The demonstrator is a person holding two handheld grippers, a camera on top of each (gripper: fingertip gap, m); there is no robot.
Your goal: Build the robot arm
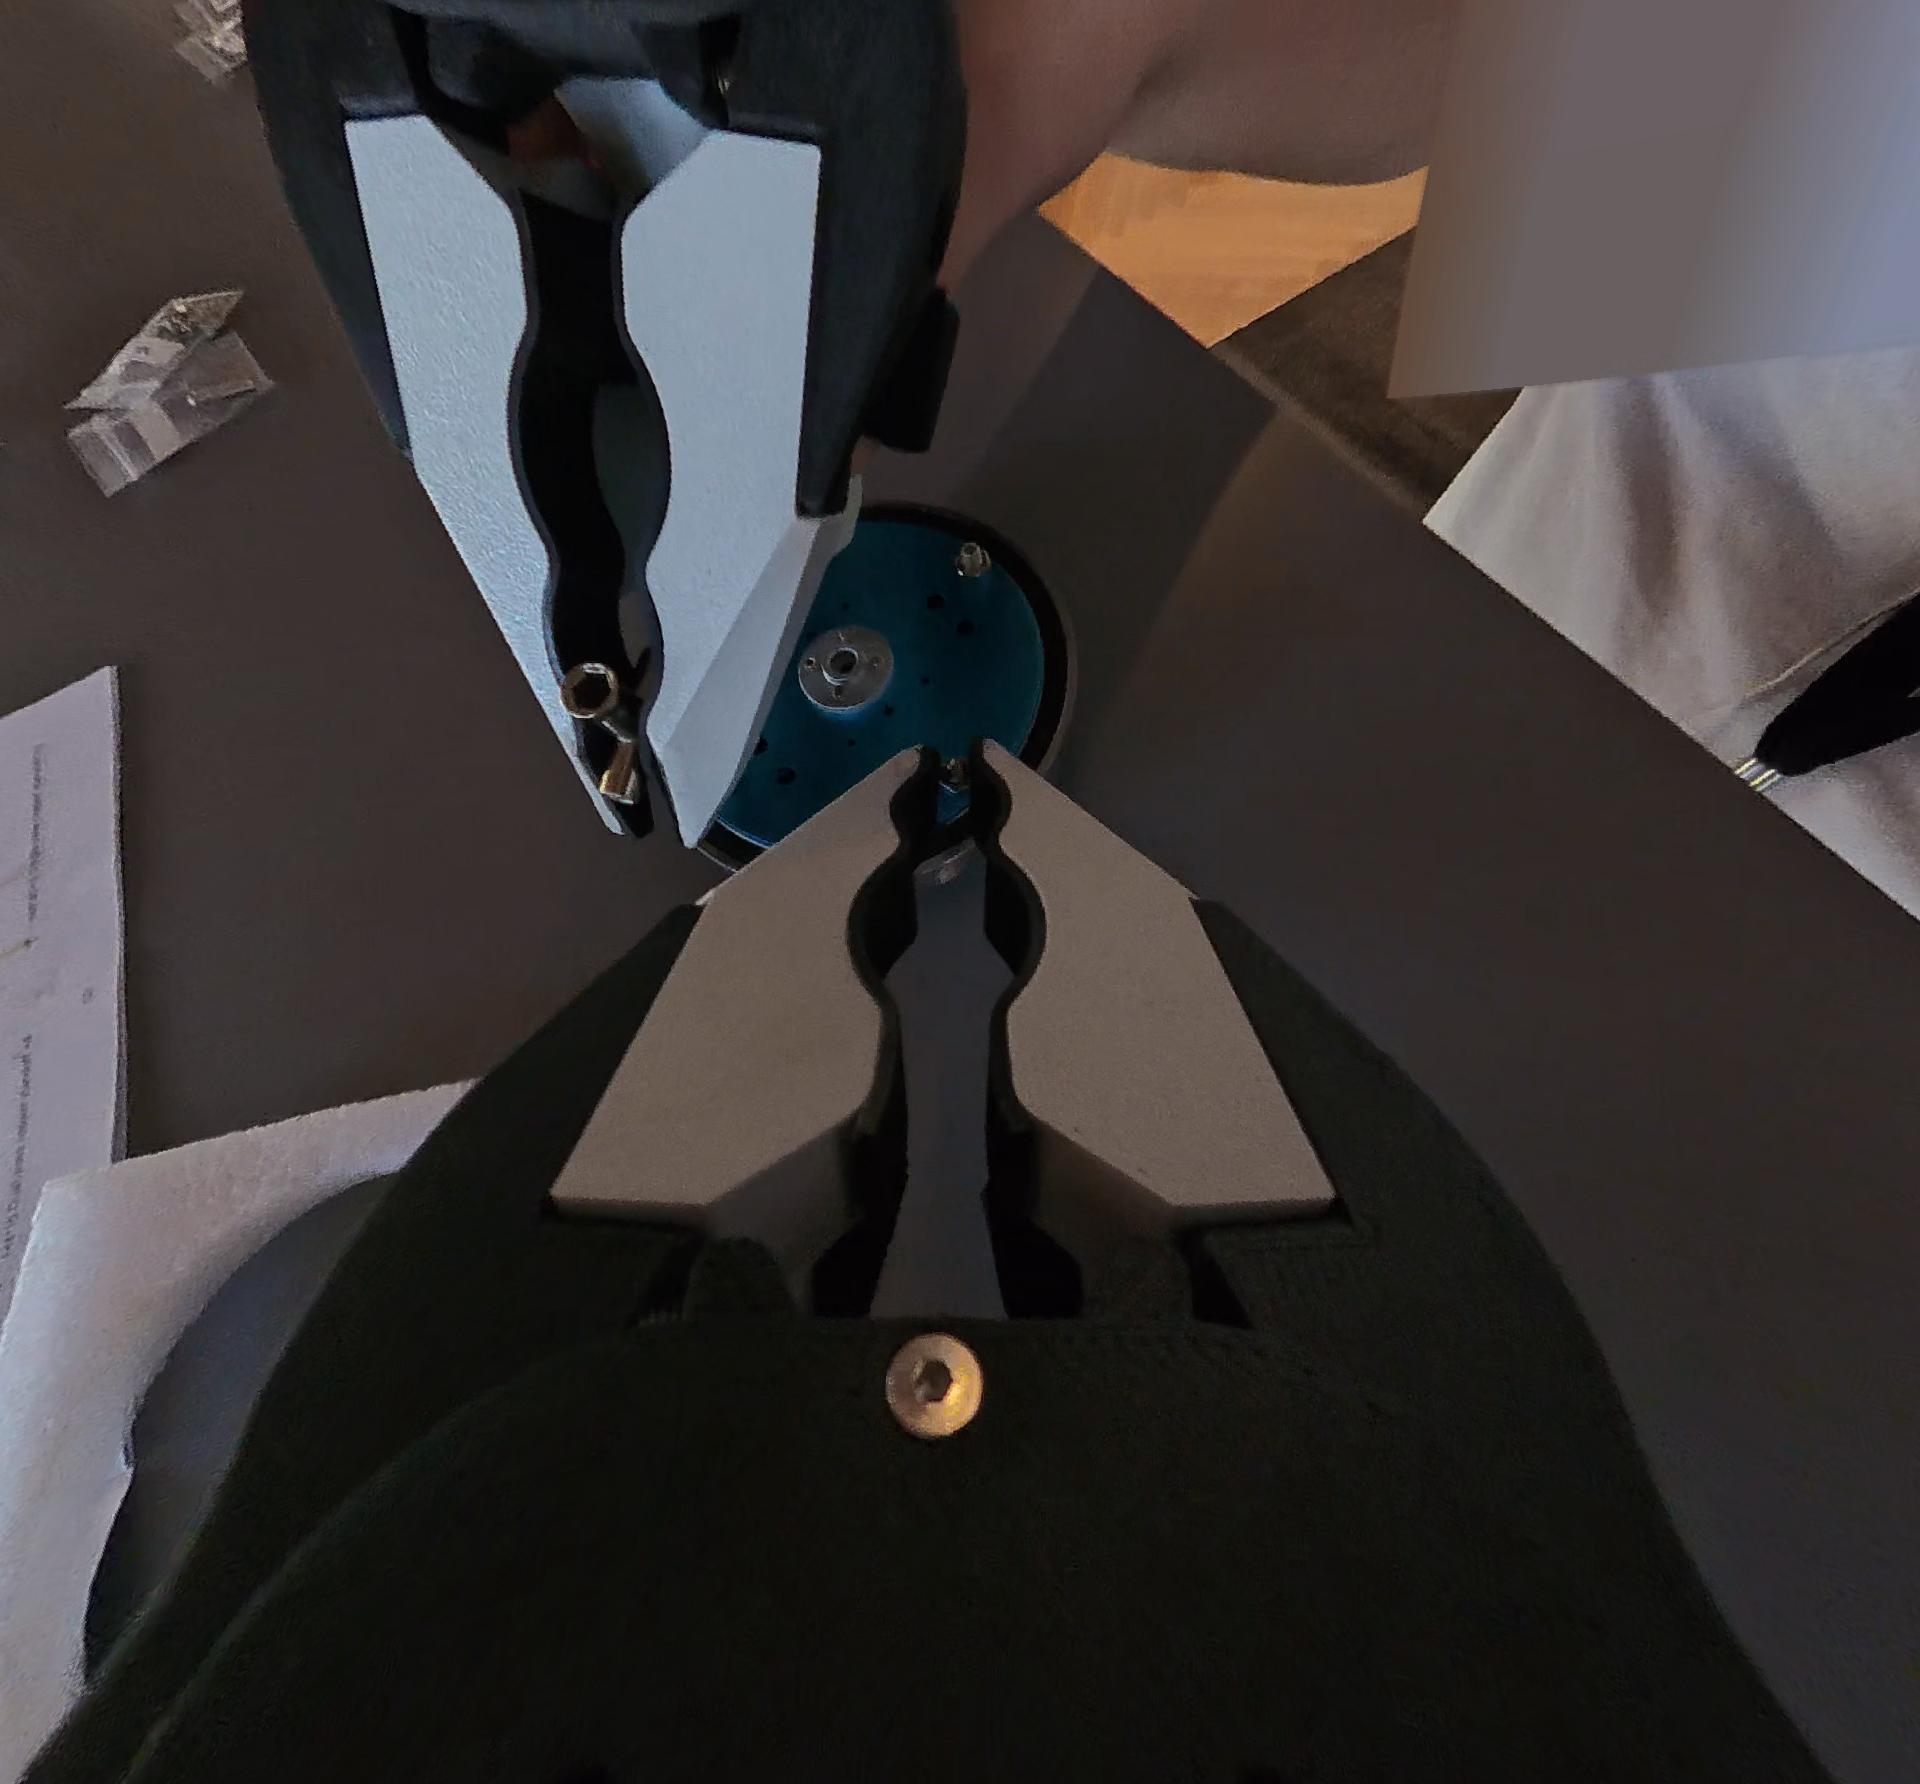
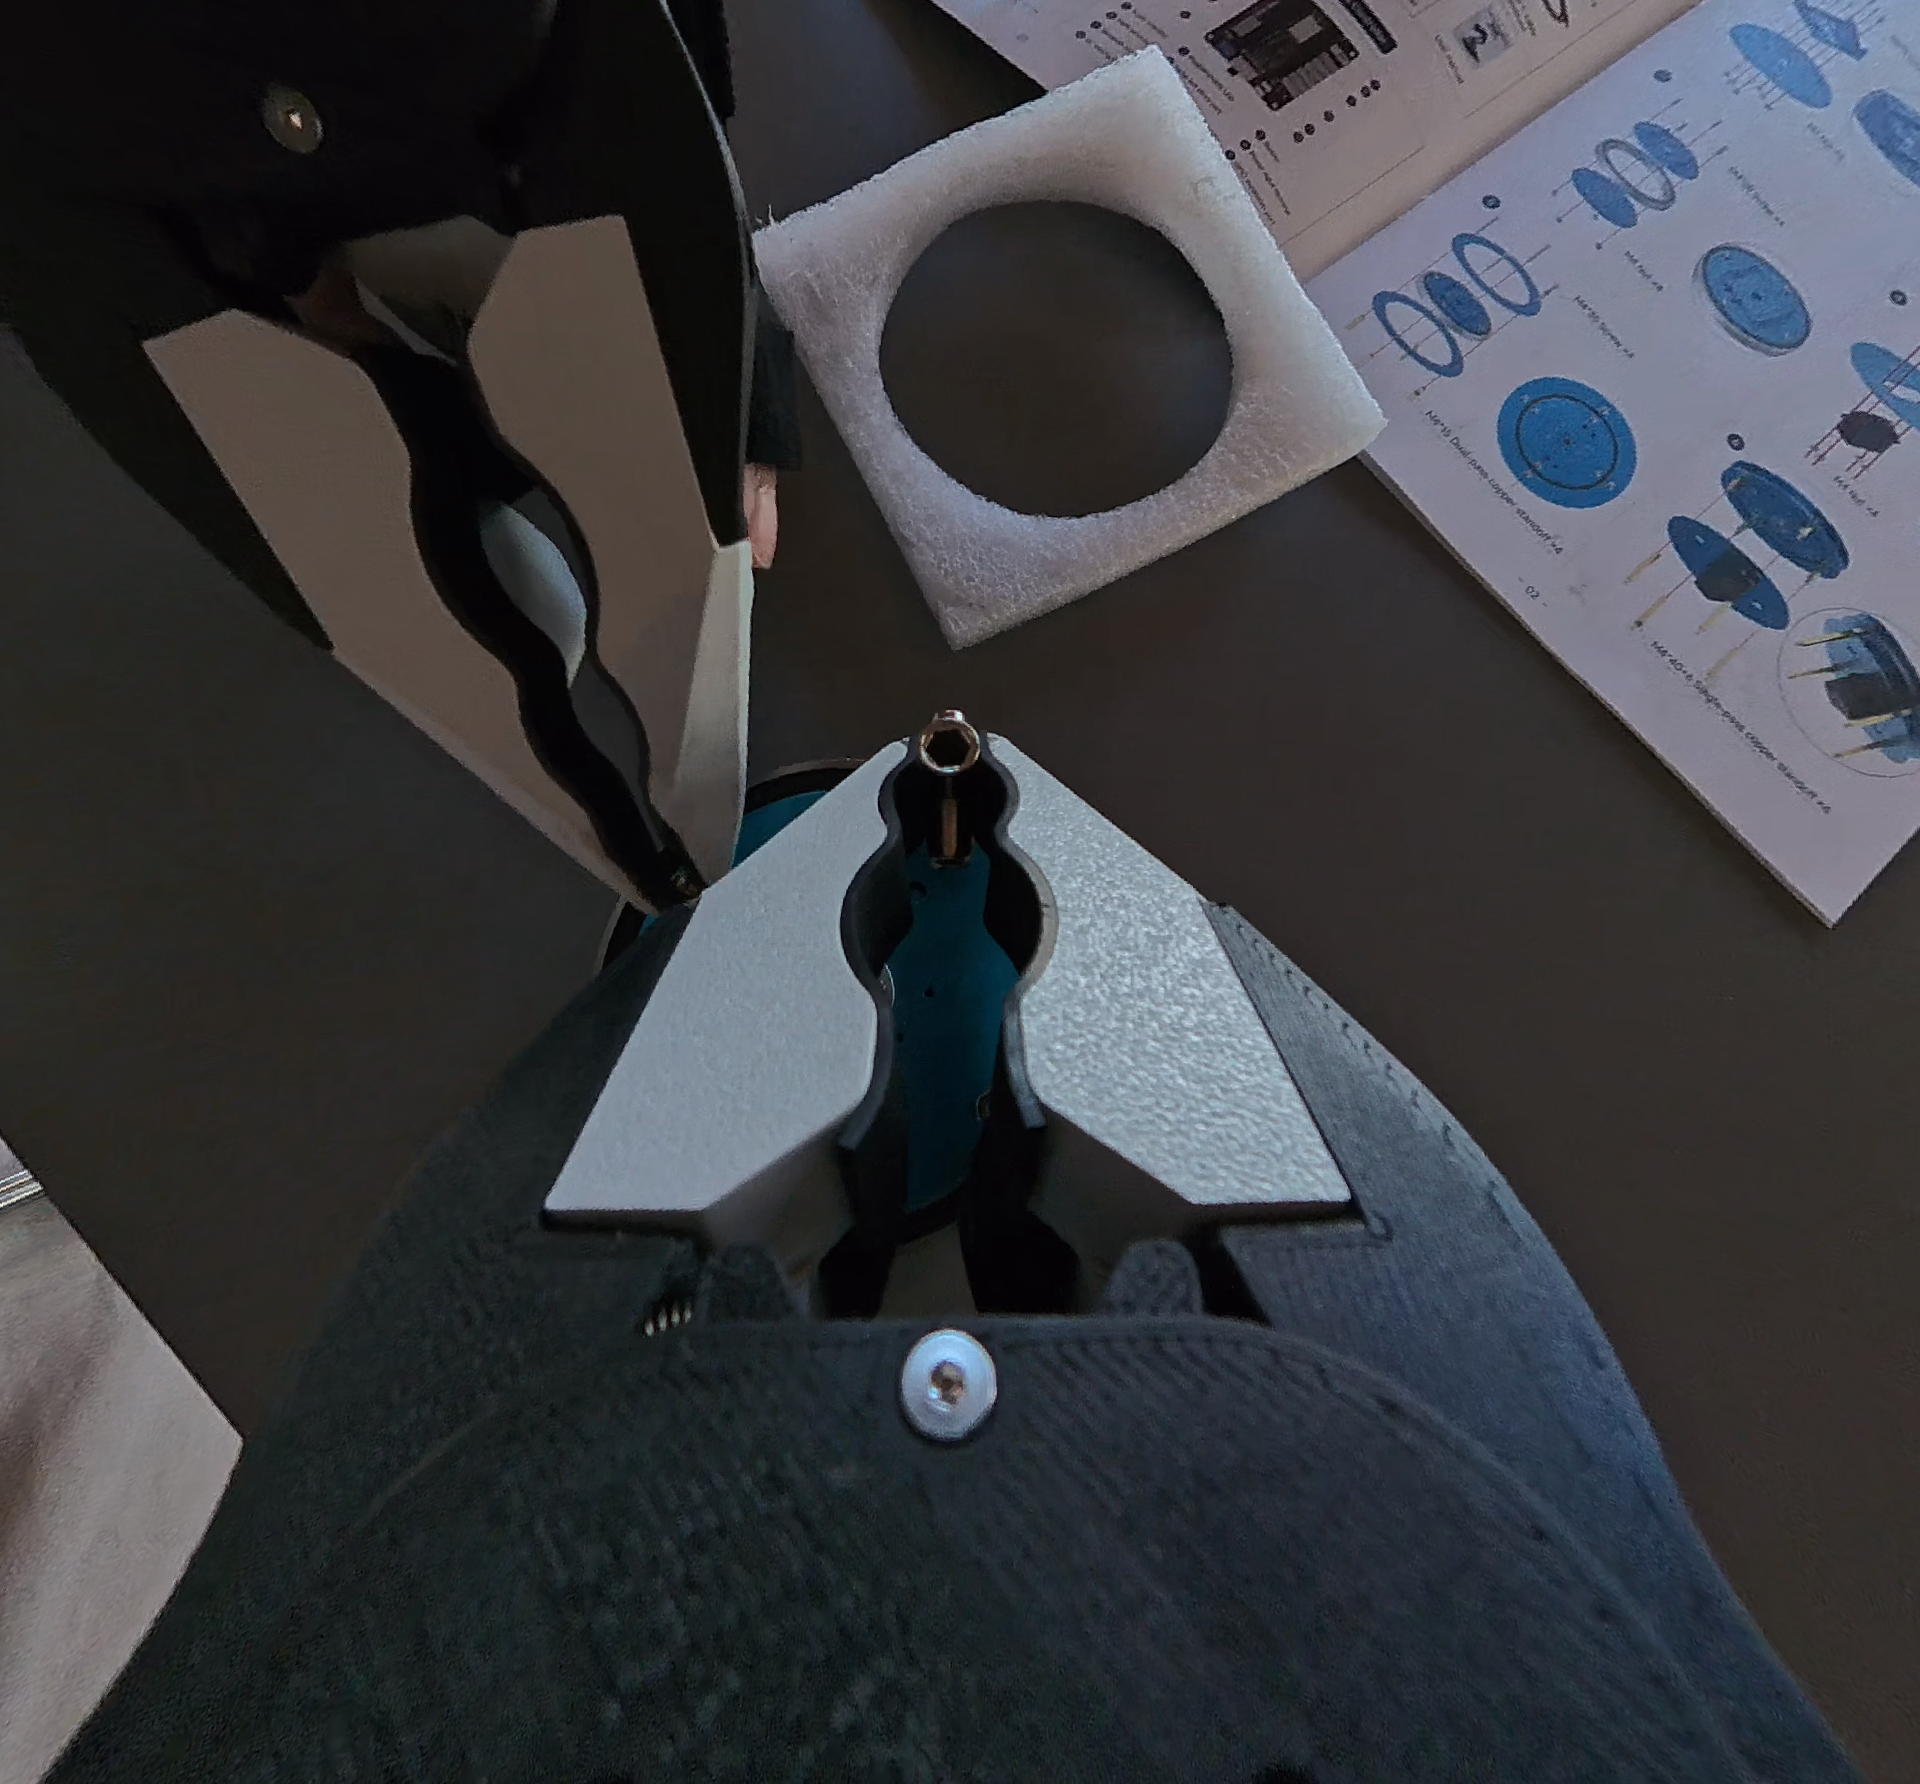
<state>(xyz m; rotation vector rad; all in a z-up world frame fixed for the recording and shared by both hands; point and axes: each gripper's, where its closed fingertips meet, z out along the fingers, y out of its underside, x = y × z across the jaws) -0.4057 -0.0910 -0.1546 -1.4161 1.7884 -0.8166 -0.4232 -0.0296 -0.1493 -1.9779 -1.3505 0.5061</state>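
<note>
Right wrist view: right claw pinches a metal standoff over the blue disc. Left claw nearly closed at disc rim, grip unclear. Printed manual on bench.

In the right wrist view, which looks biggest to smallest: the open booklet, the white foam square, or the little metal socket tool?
1. Open booklet, though cut off by the frame edge.
2. White foam square.
3. Metal socket tool, smallest, despite being nearest the camera.

Right gripper clamps metal socket tool over blue disc; foam square beyond
</note>
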